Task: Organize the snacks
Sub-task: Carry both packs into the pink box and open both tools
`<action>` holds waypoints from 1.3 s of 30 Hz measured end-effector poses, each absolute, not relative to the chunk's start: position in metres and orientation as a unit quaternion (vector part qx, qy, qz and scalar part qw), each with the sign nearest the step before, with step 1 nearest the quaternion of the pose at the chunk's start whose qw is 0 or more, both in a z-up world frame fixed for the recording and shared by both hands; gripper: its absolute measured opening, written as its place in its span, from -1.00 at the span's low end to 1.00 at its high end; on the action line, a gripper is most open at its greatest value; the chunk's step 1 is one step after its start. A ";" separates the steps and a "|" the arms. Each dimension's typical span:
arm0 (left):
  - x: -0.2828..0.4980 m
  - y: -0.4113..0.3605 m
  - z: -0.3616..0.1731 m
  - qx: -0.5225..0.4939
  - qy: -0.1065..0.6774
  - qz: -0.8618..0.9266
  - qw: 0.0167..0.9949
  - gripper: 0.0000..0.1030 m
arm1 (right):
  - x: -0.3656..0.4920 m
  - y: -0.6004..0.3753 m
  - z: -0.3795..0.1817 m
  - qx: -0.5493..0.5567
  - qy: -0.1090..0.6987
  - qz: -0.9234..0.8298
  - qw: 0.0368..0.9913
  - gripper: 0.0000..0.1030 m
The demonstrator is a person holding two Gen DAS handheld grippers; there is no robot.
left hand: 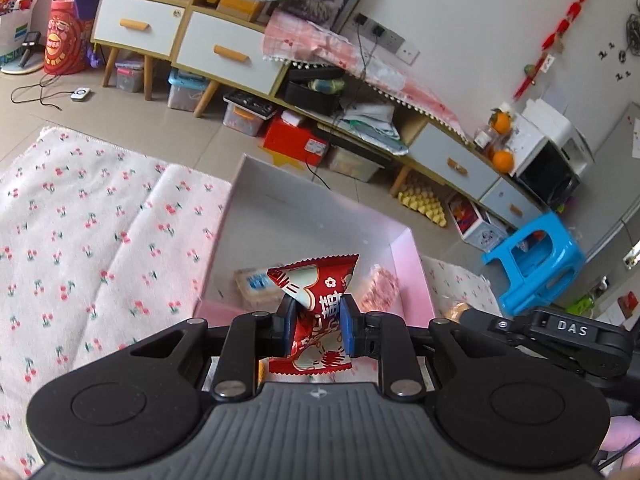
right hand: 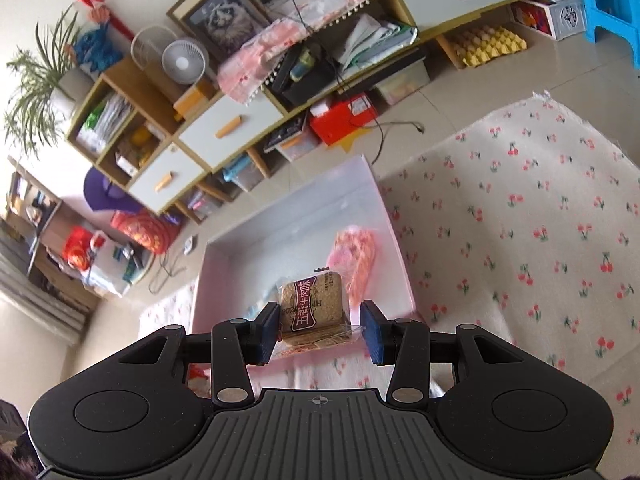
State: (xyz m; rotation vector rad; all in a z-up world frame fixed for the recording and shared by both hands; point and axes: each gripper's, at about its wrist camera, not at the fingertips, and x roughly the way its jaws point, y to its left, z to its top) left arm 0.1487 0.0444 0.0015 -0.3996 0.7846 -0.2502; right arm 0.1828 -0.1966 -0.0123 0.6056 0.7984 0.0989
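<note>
The pink box [left hand: 404, 272] lies ahead of and below both tongs, open, shallow, smooth-walled. Your left gripper [left hand: 317, 330] pinches a glossy red packet [left hand: 316, 300], long axis upright. Your right gripper [right hand: 319, 330], jaws wider, holds a flat square cracker [right hand: 312, 304] in clear wrap.

Glossy red foil packet [left hand: 316, 316], clear shiny plastic biscuit wrapper [right hand: 314, 312], fuzzy cherry-print cloth [left hand: 100, 232], smooth pink cardboard box [left hand: 404, 264].

Looking down and forward along each gripper's fingers, close above the pink box [left hand: 404, 248], both sharing box [right hand: 288, 216] and cabinets [left hand: 224, 52].
</note>
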 end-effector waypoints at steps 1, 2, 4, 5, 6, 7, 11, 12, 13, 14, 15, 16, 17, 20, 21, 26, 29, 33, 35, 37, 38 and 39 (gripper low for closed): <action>0.152 0.045 0.001 -0.192 0.377 -0.118 0.898 -0.60 | 0.186 -0.198 -0.012 0.291 0.379 0.047 0.877 -0.18; 0.157 0.044 0.001 -0.191 0.377 -0.116 0.899 -0.60 | 0.190 -0.199 -0.013 0.291 0.377 0.046 0.878 -0.18; 0.166 0.041 0.000 -0.187 0.376 -0.113 0.900 -0.60 | 0.198 -0.200 -0.016 0.292 0.376 0.047 0.878 -0.18; 0.171 0.040 -0.001 -0.186 0.376 -0.111 0.901 -0.60 | 0.203 -0.200 -0.018 0.292 0.377 0.048 0.878 -0.18; 0.176 0.039 -0.002 -0.183 0.375 -0.109 0.902 -0.60 | 0.208 -0.200 -0.021 0.292 0.378 0.049 0.877 -0.18; 0.183 0.037 -0.004 -0.179 0.374 -0.106 0.904 -0.60 | 0.212 -0.199 -0.024 0.293 0.379 0.051 0.876 -0.18; 0.199 0.035 -0.008 -0.161 0.367 -0.088 0.912 -0.60 | 0.236 -0.196 -0.037 0.293 0.386 0.059 0.873 -0.18; 0.203 0.034 -0.009 -0.158 0.365 -0.085 0.913 -0.60 | 0.242 -0.194 -0.039 0.288 0.387 0.061 0.874 -0.18; 0.206 0.034 -0.010 -0.153 0.364 -0.083 0.915 -0.60 | 0.248 -0.193 -0.041 0.282 0.388 0.062 0.875 -0.18; 0.208 0.033 -0.012 -0.146 0.362 -0.081 0.917 -0.60 | 0.252 -0.191 -0.043 0.277 0.389 0.063 0.876 -0.18; 0.210 0.031 -0.014 -0.138 0.361 -0.079 0.919 -0.60 | 0.258 -0.190 -0.044 0.270 0.389 0.066 0.878 -0.18; 0.212 0.030 -0.016 -0.130 0.361 -0.078 0.920 -0.60 | 0.262 -0.188 -0.046 0.264 0.389 0.068 0.880 -0.17; 0.214 0.030 -0.017 -0.126 0.364 -0.079 0.920 -0.60 | 0.266 -0.187 -0.048 0.259 0.389 0.070 0.881 -0.17; 0.222 0.029 -0.023 -0.126 0.370 -0.085 0.916 -0.60 | 0.277 -0.182 -0.053 0.239 0.390 0.072 0.886 -0.17; 0.223 0.029 -0.025 -0.123 0.370 -0.086 0.917 -0.60 | 0.281 -0.180 -0.055 0.232 0.390 0.070 0.888 -0.17; 0.227 0.026 -0.031 -0.102 0.374 -0.087 0.918 -0.60 | 0.291 -0.176 -0.061 0.214 0.394 0.060 0.892 -0.17; 0.229 0.025 -0.032 -0.095 0.379 -0.099 0.915 -0.59 | 0.293 -0.174 -0.063 0.208 0.394 0.059 0.893 -0.13; 0.225 0.022 -0.027 -0.086 0.373 -0.104 0.918 -0.30 | 0.291 -0.175 -0.060 0.212 0.389 0.056 0.895 -0.04; 0.222 0.021 -0.023 -0.082 0.369 -0.108 0.919 -0.03 | 0.288 -0.177 -0.056 0.218 0.390 0.050 0.893 0.21; 0.218 0.020 -0.019 -0.075 0.365 -0.109 0.922 0.09 | 0.286 -0.178 -0.053 0.217 0.388 0.048 0.895 0.26; 0.217 0.019 -0.017 -0.070 0.363 -0.110 0.922 0.16 | 0.284 -0.178 -0.051 0.214 0.388 0.049 0.895 0.31; 0.214 0.018 -0.015 -0.066 0.363 -0.110 0.923 0.19 | 0.282 -0.178 -0.049 0.210 0.388 0.048 0.896 0.31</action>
